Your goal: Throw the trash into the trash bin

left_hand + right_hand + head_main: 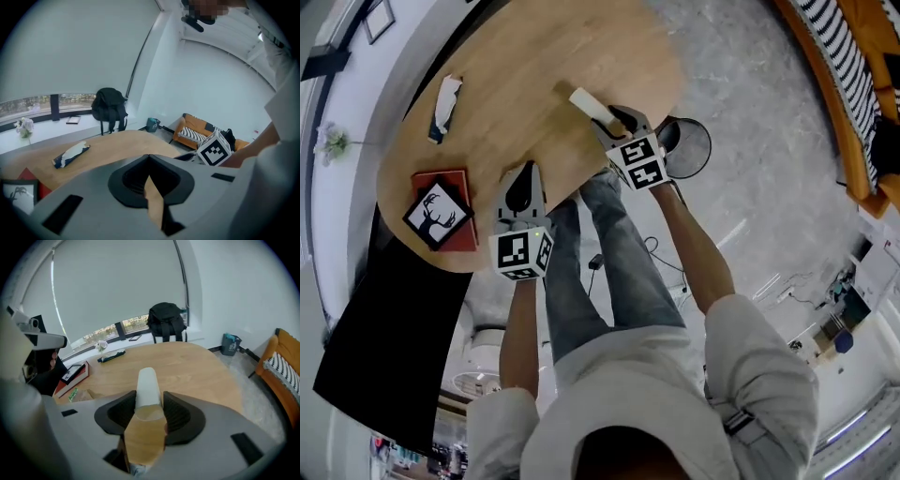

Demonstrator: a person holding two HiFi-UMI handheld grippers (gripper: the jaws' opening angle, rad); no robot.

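Table (534, 84); right gripper (149, 403) round tube (147, 378), seemingly.

Soft daylight is let in through the window (133, 324) strip below the blind (117, 282), and the room is shown bright. A shadow is thrown on the table (534, 84) beside the tube (584, 100). Edges are bent and darkened; the left gripper (149, 157) is blurred close-up.

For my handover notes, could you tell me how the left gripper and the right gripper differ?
The right gripper is shut on a white tube; the left gripper is shut on nothing. In the head view the right gripper reaches farther over the wooden table than the left gripper. Both carry a marker cube.
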